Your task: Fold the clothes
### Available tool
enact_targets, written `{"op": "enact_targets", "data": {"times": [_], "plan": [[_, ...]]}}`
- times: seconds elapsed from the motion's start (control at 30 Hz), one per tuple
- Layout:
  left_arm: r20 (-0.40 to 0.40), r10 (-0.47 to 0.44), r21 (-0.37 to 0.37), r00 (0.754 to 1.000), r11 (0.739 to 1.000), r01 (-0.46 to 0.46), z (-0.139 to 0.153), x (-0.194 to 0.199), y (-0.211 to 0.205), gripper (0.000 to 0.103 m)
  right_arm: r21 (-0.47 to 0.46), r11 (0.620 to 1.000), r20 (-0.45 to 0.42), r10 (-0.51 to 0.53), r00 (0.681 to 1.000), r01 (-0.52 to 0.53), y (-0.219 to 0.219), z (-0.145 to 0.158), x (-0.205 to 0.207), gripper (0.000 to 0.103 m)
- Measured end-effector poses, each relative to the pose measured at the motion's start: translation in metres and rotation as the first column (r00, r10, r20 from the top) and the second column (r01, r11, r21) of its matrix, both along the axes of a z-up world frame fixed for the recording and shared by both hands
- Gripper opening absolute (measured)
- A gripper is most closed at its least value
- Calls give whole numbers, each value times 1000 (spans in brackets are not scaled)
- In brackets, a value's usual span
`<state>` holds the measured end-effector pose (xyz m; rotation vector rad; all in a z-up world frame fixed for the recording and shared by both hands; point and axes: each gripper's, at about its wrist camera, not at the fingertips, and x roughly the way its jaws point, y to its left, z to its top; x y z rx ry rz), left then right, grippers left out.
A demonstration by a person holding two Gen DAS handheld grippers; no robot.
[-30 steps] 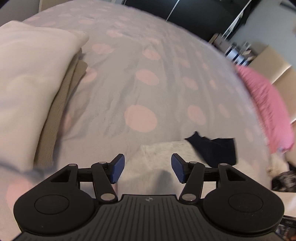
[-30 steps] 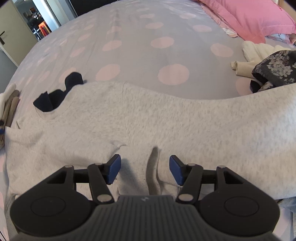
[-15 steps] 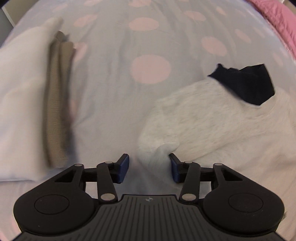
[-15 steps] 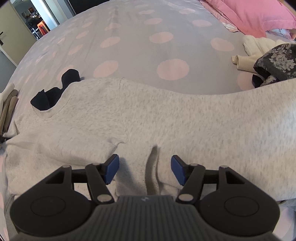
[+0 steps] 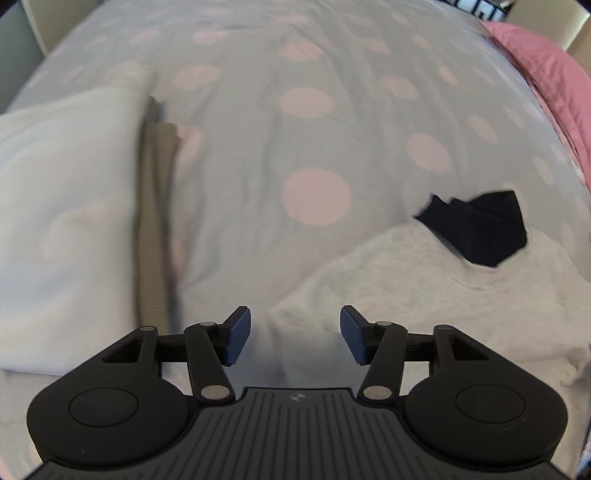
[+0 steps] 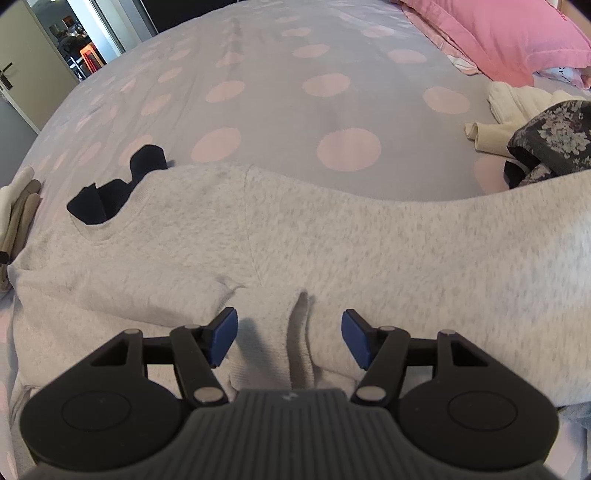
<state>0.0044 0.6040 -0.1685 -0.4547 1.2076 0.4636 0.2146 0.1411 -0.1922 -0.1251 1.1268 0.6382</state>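
Note:
A light grey sweatshirt [image 6: 295,236] lies spread flat on the bed, its neckline at the left in the right wrist view. It also shows in the left wrist view [image 5: 461,306], its corner reaching between the fingers. My left gripper [image 5: 295,336] is open and empty just above that corner. My right gripper [image 6: 290,339] is open over a raised wrinkle in the sweatshirt's near edge, holding nothing.
A dark navy garment [image 5: 476,229] lies at the sweatshirt's neckline, also in the right wrist view [image 6: 118,188]. Folded white and tan clothes [image 5: 74,221] are stacked at the left. Pink pillows [image 6: 498,33], cream and floral clothes [image 6: 546,136] lie at the right. The bed cover [image 6: 295,110] is grey with pink dots.
My left gripper has swung over the bed to the sweatshirt's corner near the folded stack and drawn back slightly. The right gripper has barely moved and stays open.

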Motion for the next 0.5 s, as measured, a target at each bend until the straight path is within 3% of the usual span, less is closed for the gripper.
{"op": "enact_targets", "data": {"times": [0.13,0.2,0.3,0.37,0.4,0.47,0.5], "plan": [[-78,17,41,997,999,-14,-22,10,-3,52,43,998,-4,-37,999,37,-6,-1,6,68],[-53,41,21,998,999,-40,-30,7,0,50,77,995,-24,-56,998,58,-9,-2,9,68],[-9,73,-16,997,997,-73,-36,0,2,28,131,990,-42,-51,998,56,-7,-3,10,69],[5,76,-24,997,997,-76,-37,-3,1,19,146,987,-82,-52,995,64,-4,-8,10,66],[15,75,-25,997,997,-74,-36,-4,1,13,146,987,-109,-55,992,71,-2,-13,10,60],[36,71,-29,997,997,-70,-33,-7,-1,9,140,987,-130,-60,990,78,1,-18,8,9],[46,70,-35,996,997,-68,-32,-10,1,6,139,987,-136,-61,989,80,3,-19,7,6]]}}
